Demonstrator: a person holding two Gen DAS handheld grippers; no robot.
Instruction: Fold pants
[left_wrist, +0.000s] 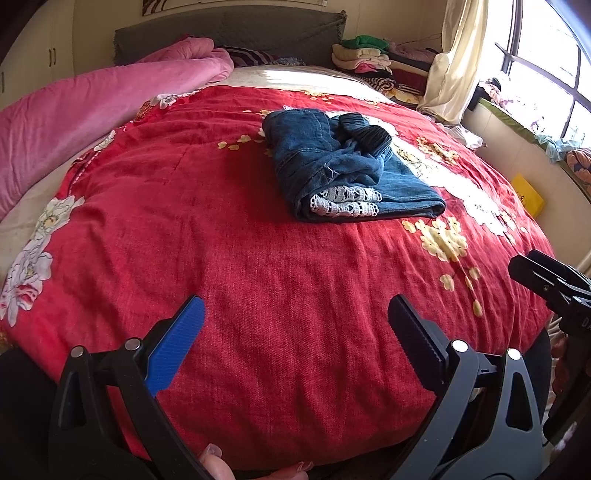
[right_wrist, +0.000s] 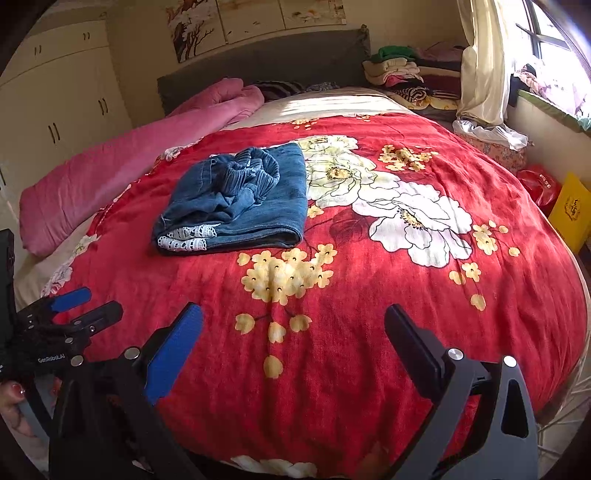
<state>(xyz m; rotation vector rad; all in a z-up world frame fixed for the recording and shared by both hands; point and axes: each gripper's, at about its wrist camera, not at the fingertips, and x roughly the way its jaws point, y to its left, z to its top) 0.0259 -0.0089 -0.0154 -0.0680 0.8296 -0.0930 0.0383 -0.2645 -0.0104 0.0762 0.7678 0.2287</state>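
Blue denim pants (left_wrist: 343, 166) with white lace trim lie folded into a compact bundle on the red floral bedspread (left_wrist: 258, 277); they also show in the right wrist view (right_wrist: 240, 199). My left gripper (left_wrist: 295, 314) is open and empty, held near the bed's front edge, well short of the pants. My right gripper (right_wrist: 293, 321) is open and empty too, also near the front edge. The right gripper shows at the right edge of the left wrist view (left_wrist: 546, 277), and the left gripper at the left edge of the right wrist view (right_wrist: 77, 310).
A pink quilt (left_wrist: 92, 122) lies rolled along the bed's left side. Stacked folded clothes (left_wrist: 373, 59) sit by the headboard at the back right. A curtain (left_wrist: 458, 62) and window ledge run along the right. A yellow box (right_wrist: 572, 210) and a red bag (right_wrist: 539, 184) stand beside the bed.
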